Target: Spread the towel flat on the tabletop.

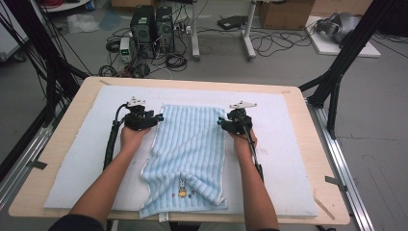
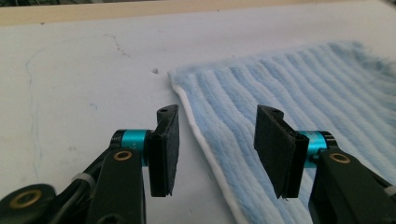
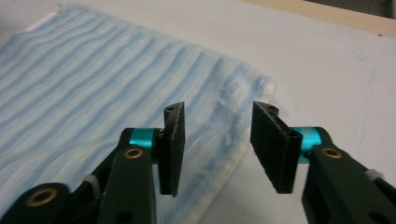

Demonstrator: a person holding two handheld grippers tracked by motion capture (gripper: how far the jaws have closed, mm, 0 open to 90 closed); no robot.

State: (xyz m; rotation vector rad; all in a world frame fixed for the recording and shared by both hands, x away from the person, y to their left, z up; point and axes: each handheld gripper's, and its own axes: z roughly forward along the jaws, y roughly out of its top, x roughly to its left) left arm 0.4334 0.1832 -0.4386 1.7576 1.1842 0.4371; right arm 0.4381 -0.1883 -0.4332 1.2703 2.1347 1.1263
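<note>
Towel [image 1: 190, 154], pale blue with soft raised ribs and a white hem, lies lengthwise on the white padded mat [image 1: 293, 144] that covers the wooden bench [image 1: 89, 84]; its near end is folded over, showing a small embroidered rabbit [image 1: 182, 187]. In the high view the left tool [image 1: 155, 119] sits at the far left corner and the right tool [image 1: 222, 122] at the far right corner, both low over the cloth.

In the left gripper view the left tool [image 2: 216, 149] stands half open, its rough black pads [image 2: 164, 154] straddling the white hem with nothing pressed between them.

In the right gripper view the right tool [image 3: 217, 147] is likewise half open above the fluffy, slightly rumpled corner, gripping nothing.

This looks like the moment between folds: the next move, I judge, calls for both tools to drop onto the corners and close on the thick pile together.
</note>
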